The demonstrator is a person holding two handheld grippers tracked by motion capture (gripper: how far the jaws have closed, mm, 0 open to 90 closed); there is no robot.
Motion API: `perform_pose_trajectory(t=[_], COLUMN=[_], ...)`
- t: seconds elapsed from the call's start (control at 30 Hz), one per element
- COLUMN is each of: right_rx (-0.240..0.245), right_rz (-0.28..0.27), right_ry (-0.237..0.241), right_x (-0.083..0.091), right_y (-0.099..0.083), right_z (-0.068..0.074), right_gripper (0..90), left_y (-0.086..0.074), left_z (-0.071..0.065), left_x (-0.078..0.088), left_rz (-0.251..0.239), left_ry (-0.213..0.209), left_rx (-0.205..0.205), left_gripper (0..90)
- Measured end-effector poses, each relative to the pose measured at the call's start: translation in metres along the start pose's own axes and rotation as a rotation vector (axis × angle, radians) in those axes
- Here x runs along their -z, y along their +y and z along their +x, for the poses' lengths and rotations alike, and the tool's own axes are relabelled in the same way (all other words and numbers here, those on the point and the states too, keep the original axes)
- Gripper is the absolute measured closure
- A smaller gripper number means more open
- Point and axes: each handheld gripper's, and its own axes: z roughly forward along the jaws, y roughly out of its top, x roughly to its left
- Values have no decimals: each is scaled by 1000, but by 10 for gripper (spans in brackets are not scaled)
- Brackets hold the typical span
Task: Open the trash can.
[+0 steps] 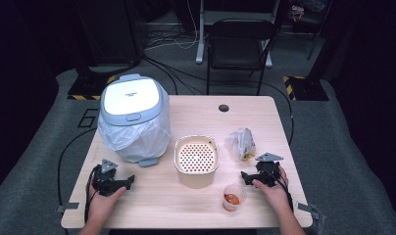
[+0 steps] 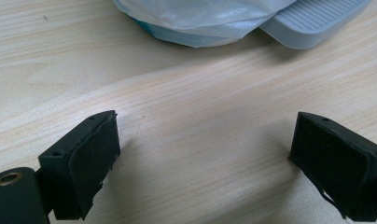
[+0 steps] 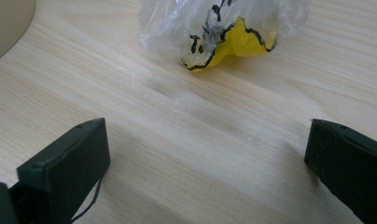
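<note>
1. The left claw (image 1: 118, 182) rests on the bench (image 1: 152, 205) under the person's left hand (image 1: 102, 201). Its jaws stand wide apart, with only bare wood between them; they hold nothing and touch no object.
2. The right claw (image 1: 249, 178) also lies on the bench, under the right hand (image 1: 273, 192). Its jaws are spread wide too, with nothing between the pads.
3. Nearest to the person, just beside the right claw, stands one small clear cup (image 1: 232, 197) with something red-orange inside.
4. In the middle of the bench stands one cream, rounded-square container (image 1: 196, 161); its top is a plate with many small holes.
5. In front of the right claw, a little apart from it, lies one crumpled clear plastic bag (image 3: 224, 28). In the right gripper view it shows a yellow piece with black lines inside.
6. In front of the left claw stands one pale blue-grey trash bin (image 1: 133, 117) with a white lid and a white plastic liner hanging over its sides. Its grey ribbed pedal (image 2: 312, 21) lies flat on the wood.
7. Behind the bench stands one black folding chair (image 1: 239, 46).
</note>
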Motion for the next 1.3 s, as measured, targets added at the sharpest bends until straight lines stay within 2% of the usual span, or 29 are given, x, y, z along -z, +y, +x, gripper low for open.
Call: perform_pose_trajectory(t=[0.1,0.13,0.4,0.47,0.5,0.63,0.73,0.8,0.83,0.87,0.9,0.93,1.0,1.03,1.07,1.1,1.13,1.2,1.23,1.3], right_rx=[0,0,0,-1,0,3,8,8,8,10,10,10,8,8,8,8,8,11,11,9], right_rz=[-1,-1,-1,-1,-1,-4,3,4,4,4,4,3,3,4,3,3,4,3,3,3], right_ry=[0,0,0,0,0,0,1,1,1,1,1,1,1,1,1,1,1,1,1,3], right_x=[0,0,0,0,0,0,1,1,1,1,1,1,1,1,1,1,1,1,1,1], right_y=[0,0,0,0,0,0,-1,-1,-1,-1,-1,-1,-1,-1,-1,-1,-1,-1,-1,-1], right_z=[0,0,0,0,0,0,0,0,0,0,0,0,0,0,0,0,0,0,0,0], right_gripper=[0,0,0,0,0,0,0,0,0,0,0,0,0,0,0,0,0,0,0,0], left_y=[1,0,0,0,0,0,2,3,4,6,6,9,16,19,21,24,29,34,34,38], left_z=[0,-1,-1,-1,-3,-7,-11,-14,-16,-21,-21,-24,-29,-32,-33,-35,-37,-46,-46,-53], left_x=[1,-1,-1,1,2,2,5,6,7,9,9,11,15,17,18,19,20,18,18,17], left_rz=[9,-8,-7,-3,-12,-27,-20,-13,-21,-35,-35,-46,-64,-72,-81,-84,-83,-79,-79,-74], left_ry=[0,6,11,2,1,-7,-48,-76,-85,-102,-102,-111,-97,-101,-98,-100,-102,-101,-101,-99], left_rx=[2,8,10,-2,3,-1,-15,-5,-2,-8,-8,-22,-79,-101,-121,-138,-175,-214,-214,-269], left_gripper=[81,81,87,101,141,202,345,399,414,467,504,504,547,589,712,712,761,863,885,900])
